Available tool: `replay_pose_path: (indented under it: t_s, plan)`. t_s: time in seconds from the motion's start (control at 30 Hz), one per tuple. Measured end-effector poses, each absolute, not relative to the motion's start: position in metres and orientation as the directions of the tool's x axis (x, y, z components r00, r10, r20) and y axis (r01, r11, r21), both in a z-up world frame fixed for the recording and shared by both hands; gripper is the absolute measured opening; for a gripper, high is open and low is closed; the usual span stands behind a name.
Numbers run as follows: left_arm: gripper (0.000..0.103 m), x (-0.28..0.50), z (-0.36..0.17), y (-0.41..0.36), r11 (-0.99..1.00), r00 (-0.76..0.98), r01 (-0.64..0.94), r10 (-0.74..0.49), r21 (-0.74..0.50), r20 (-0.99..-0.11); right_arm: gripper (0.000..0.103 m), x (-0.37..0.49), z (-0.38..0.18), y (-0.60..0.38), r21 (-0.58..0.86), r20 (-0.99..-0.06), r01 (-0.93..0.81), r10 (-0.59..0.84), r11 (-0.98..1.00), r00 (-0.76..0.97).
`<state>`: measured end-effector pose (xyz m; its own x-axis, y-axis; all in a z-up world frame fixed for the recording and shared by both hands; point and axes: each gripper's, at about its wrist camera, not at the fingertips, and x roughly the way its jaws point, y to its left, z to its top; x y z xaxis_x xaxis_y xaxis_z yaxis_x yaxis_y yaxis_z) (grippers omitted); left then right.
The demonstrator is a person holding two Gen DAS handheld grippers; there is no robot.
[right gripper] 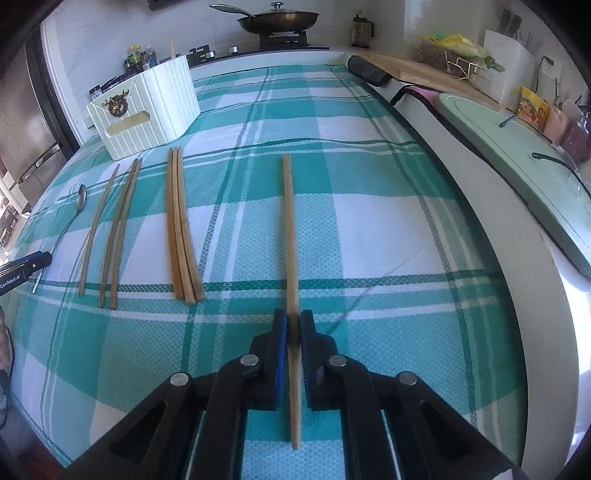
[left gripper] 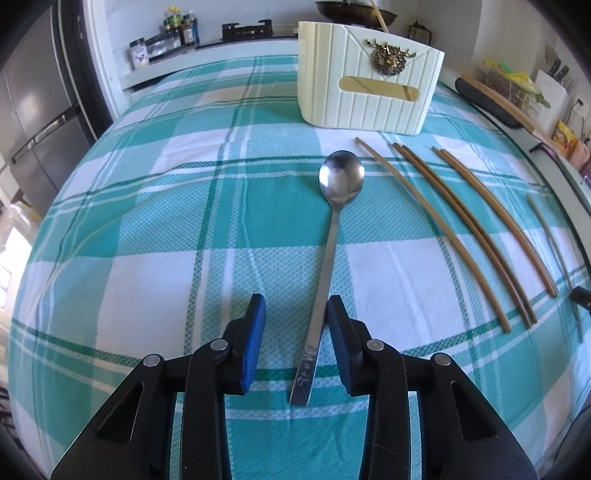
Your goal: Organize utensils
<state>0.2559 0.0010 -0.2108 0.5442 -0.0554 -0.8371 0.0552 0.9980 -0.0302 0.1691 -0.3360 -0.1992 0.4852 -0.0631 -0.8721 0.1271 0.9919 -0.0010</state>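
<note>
A steel-grey refrigerator (left gripper: 40, 110) stands at the far left of the room, its doors running down the edge of the left wrist view. Beside it, a white ledge carries a row of spice jars and bottles (left gripper: 166, 37). The bench (left gripper: 147, 229) is covered by a teal-and-white checked cloth that fills most of both views.

The left hand-held gripper (left gripper: 295, 314) hovers low with its jaws set wide, the handle of a steel spoon (left gripper: 332, 221) lying on the cloth between its blue pads (left gripper: 255, 339), close to the right-hand pad; whether it touches cannot be told. The spoon's bowl points toward a ribbed cream utensil holder (left gripper: 369, 74) with a brass wreath emblem, standing upright on the cloth beyond it.

To the right of the spoon lie wooden chopsticks: a single one (right gripper: 98, 229), then a pair (right gripper: 122, 229), then three pressed together (right gripper: 181, 229), all lengthwise on the cloth and well apart from the holder.

Further right, the right hand-held gripper (right gripper: 294, 325) is closed narrow on a lone chopstick (right gripper: 290, 229), which runs straight ahead through its jaws.

Behind, a lidded pan (right gripper: 279, 18) sits on a stove. On the right, a pale green board (right gripper: 517, 166) lies along the white counter edge, near a wire rack (right gripper: 450, 55) with yellow bags.
</note>
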Motion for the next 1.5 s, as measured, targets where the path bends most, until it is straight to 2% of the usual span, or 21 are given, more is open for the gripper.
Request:
replay_pose_path:
  t_s: [0.03, 0.17, 0.3, 0.7, 1.0, 1.4, 1.43, 1.47, 1.5]
  plan:
    - [0.042, 0.256, -0.211, 0.002, 0.997, 0.540, 0.066, -0.071, -0.042, -0.839, 0.009, 0.170, -0.198, -0.336, 0.004, -0.871, 0.121, -0.056, 0.993, 0.489]
    - [0.066, 0.260, -0.211, -0.001, 0.989, 0.512, 0.133, -0.126, -0.067, -0.850, 0.029, 0.179, -0.195, -0.333, 0.009, -0.870, 0.091, -0.037, 0.996, 0.492]
    - [0.072, 0.265, -0.214, -0.013, 0.983, 0.507, 0.185, -0.095, 0.000, -0.857, 0.030, 0.192, -0.192, -0.331, -0.002, -0.876, 0.054, -0.028, 0.999, 0.481]
    - [0.077, 0.301, -0.213, -0.012, 0.980, 0.464, 0.200, -0.117, -0.025, -0.878, 0.030, 0.246, -0.207, -0.340, 0.001, -0.921, -0.007, 0.004, 1.000, 0.391]
    - [0.073, 0.342, -0.213, -0.021, 0.982, 0.462, 0.189, -0.108, -0.021, -0.881, 0.031, 0.284, -0.209, -0.345, 0.012, -0.928, -0.010, 0.015, 1.000, 0.373]
    - [0.047, 0.362, -0.210, -0.033, 0.981, 0.478, 0.194, -0.113, -0.020, -0.871, 0.029, 0.329, -0.213, -0.350, 0.034, -0.928, 0.003, 0.030, 0.999, 0.371]
    - [0.043, 0.362, -0.210, -0.032, 0.981, 0.481, 0.192, -0.114, -0.023, -0.869, 0.028, 0.332, -0.214, -0.349, 0.031, -0.930, 0.005, 0.027, 1.000, 0.367]
    - [0.037, 0.362, -0.210, -0.031, 0.981, 0.486, 0.191, -0.116, -0.024, -0.866, 0.019, 0.333, -0.214, -0.349, 0.019, -0.931, 0.008, 0.014, 1.000, 0.365]
    - [0.036, 0.362, -0.210, -0.031, 0.981, 0.490, 0.191, -0.118, -0.026, -0.864, 0.009, 0.335, -0.214, -0.348, 0.002, -0.932, 0.011, -0.002, 1.000, 0.363]
